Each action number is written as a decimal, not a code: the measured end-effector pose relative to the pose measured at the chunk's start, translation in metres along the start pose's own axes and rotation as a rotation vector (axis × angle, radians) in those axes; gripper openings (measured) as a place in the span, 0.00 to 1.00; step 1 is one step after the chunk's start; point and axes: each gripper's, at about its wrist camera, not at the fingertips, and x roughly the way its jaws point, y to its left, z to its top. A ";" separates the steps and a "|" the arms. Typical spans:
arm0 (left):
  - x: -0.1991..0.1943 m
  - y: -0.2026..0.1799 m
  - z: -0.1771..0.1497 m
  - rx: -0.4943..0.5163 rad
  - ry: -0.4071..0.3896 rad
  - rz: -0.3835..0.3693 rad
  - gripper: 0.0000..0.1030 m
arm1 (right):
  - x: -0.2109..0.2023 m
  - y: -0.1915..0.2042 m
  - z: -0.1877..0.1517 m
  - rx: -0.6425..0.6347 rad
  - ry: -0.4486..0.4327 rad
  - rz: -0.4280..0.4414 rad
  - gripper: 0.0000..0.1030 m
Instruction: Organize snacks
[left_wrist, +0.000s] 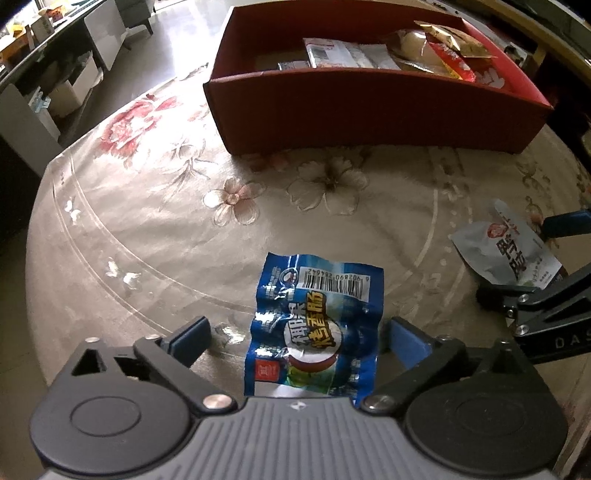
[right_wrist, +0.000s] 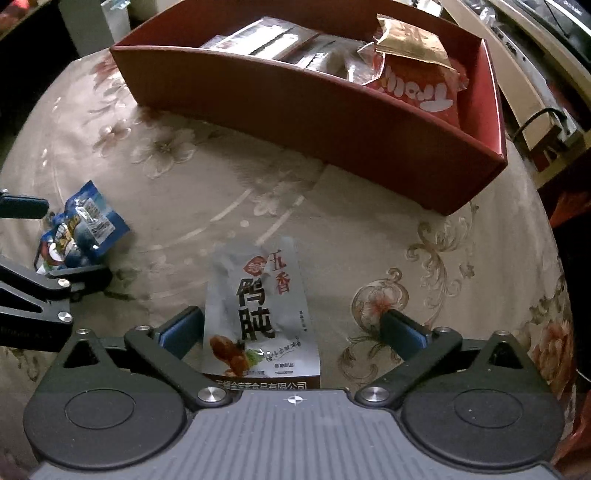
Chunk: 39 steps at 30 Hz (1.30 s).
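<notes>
Left tongs (left_wrist: 297, 338) spread wide, pointing steeply down; blue snack packet (left_wrist: 314, 328) lies flat on the bench between the blue pads, neither pad pressing it. Right tongs (right_wrist: 293, 328) likewise spread wide over a grey-white snack pouch (right_wrist: 260, 314); left pad just beside the pouch edge, right pad well apart from it.

Red cardboard box (left_wrist: 369, 110) stands at the far side of the bench, open-topped. Inside: several packets heaped toward its right end, with a gold packet (right_wrist: 410, 40) on top of a red bag (right_wrist: 424, 92), and pale wrappers (right_wrist: 266, 37) to the left. Left end of the box shows bare floor.

Blue packet: long axis runs away from the tongs toward the box, barcode end farthest. Grey-white pouch: long axis likewise toward the box, narrow end farthest.

Bench (left_wrist: 147, 240), round, in a floral cloth, is open between packets and box. Its rim curves near on the left.
</notes>
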 end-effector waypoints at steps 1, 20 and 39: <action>0.000 0.000 0.000 0.001 -0.002 0.002 1.00 | 0.000 0.000 0.000 -0.001 -0.004 0.001 1.00; -0.004 0.000 -0.010 -0.025 -0.038 -0.002 1.00 | -0.012 0.008 -0.006 -0.009 -0.043 -0.003 0.84; -0.032 -0.022 -0.036 0.040 -0.027 -0.033 0.69 | -0.033 0.044 -0.042 -0.042 -0.064 -0.048 0.62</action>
